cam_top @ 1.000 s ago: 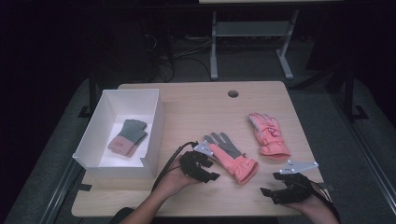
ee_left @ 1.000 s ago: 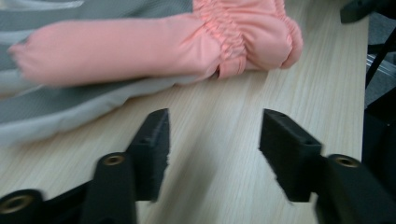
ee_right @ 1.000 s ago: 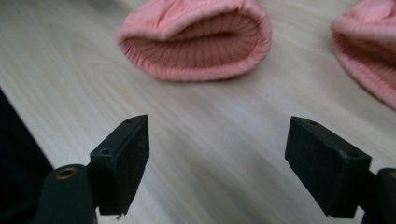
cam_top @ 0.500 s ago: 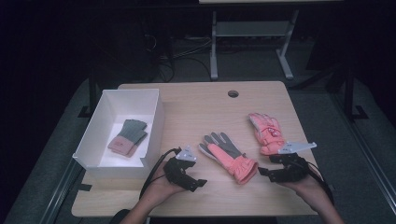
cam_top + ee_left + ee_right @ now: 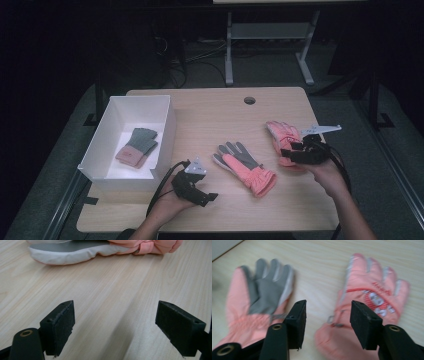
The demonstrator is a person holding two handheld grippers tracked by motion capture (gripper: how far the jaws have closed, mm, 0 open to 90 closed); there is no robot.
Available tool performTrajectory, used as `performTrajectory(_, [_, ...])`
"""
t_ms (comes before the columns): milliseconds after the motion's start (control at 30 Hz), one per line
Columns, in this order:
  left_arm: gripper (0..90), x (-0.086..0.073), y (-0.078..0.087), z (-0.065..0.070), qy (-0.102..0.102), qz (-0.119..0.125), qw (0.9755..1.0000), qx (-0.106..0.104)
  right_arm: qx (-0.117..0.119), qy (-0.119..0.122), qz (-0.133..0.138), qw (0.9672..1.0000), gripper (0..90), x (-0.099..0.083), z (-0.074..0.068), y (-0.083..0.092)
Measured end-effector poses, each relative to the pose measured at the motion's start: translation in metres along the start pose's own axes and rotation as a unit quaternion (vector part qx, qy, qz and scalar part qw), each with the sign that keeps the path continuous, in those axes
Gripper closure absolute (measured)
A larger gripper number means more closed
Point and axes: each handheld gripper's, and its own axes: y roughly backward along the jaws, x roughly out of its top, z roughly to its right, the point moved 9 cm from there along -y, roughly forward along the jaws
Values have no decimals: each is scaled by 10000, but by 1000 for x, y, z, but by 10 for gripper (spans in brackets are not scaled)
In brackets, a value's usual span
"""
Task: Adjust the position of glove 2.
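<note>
One glove pair (image 5: 137, 146) boxed; pink gloves (image 5: 246, 167) (2) left. Right gripper (image 5: 289, 148), jaws closing, nothing pinched yet; left gripper (image 5: 210, 196) spread.

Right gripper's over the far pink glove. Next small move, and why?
Probably lower the right gripper onto the pink glove at its cuff and close. Its jaws, which have just been closing, straddle the cuff edge without pinching it, and the glove lies flat on the table.
</note>
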Motion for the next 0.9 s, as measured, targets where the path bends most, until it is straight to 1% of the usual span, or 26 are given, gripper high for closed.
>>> performTrajectory(67, [156, -1, 1, -1, -27, -29, 10000, 18, -124, -52, -23, 9999, 483, 4, 11, -5])
performTrajectory(133, [156, -2, 1, -2, -19, -35, 10000, 21, -157, -161, -17, 9997, 494, 9, 19, -11])
performTrajectory(167, [156, -2, 0, -1, 28, -6, 10000, 25, -189, -172, -62, 9997, 495, 9, 23, -15])
performTrajectory(200, [156, -3, 0, -1, 26, -17, 10000, 25, -240, -162, -121, 9995, 496, 10, 27, -19])
performTrajectory(233, [156, -4, 0, -2, -8, -43, 10000, 30, -274, -199, -148, 9993, 498, 10, 31, -24])
performTrajectory(300, [156, -4, 0, -3, 0, -49, 10000, 31, -331, -270, -212, 9989, 505, 10, 38, -32])
performTrajectory(333, [156, -4, 0, -3, 5, -46, 10000, 32, -395, -292, -233, 9985, 514, 10, 41, -35])
performTrajectory(367, [156, -4, 0, -3, 5, -46, 10000, 32, -456, -270, -259, 9983, 519, 10, 45, -39])
performTrajectory(400, [156, -4, 0, -3, 24, -34, 10000, 23, -456, -270, -259, 9983, 519, 10, 45, -39])
performTrajectory(433, [156, -4, -1, -3, 28, -25, 10000, 23, -451, -367, -283, 9979, 536, 8, 50, -43])
performTrajectory(467, [156, -4, -1, -3, 35, -19, 10000, 25, -433, -412, -328, 9977, 547, 7, 51, -46])
performTrajectory(500, [156, -4, -2, -2, 71, -24, 10000, 19, -412, -424, -495, 9970, 561, 1, 53, -52])
performTrajectory(533, [156, -4, -3, -1, 100, -6, 9999, 15, -424, -394, -533, 9969, 575, -1, 53, -55])
performTrajectory(567, [156, -5, -3, -1, 85, -30, 10000, 10, -439, -444, -607, 9962, 591, -4, 53, -58])
performTrajectory(600, [156, -5, -3, -2, 73, -41, 10000, 10, -437, -416, -633, 9962, 610, -5, 53, -61])
performTrajectory(667, [156, -5, -3, -1, 48, -63, 10000, 11, -403, -448, -667, 9960, 687, -5, 54, -63])
performTrajectory(700, [156, -5, -4, -1, 70, -42, 10000, 15, -376, -483, -700, 9957, 739, -5, 54, -63])
performTrajectory(733, [156, -5, -3, 0, 59, -55, 10000, 16, -355, -401, -649, 9965, 791, -4, 55, -63])
performTrajectory(767, [156, -5, -3, 0, 49, -66, 10000, 17, -319, -436, -635, 9965, 833, -4, 56, -62])
performTrajectory(800, [156, -5, -3, 0, 47, -67, 10000, 17, -281, -423, -614, 9968, 855, -4, 57, -60])
performTrajectory(833, [156, -5, -3, 0, 47, -67, 10000, 17, -233, -448, -603, 9969, 866, -4, 57, -59])
performTrajectory(900, [156, -6, -3, -2, 30, -72, 10000, 14, -163, -407, -528, 9976, 875, -2, 58, -56])
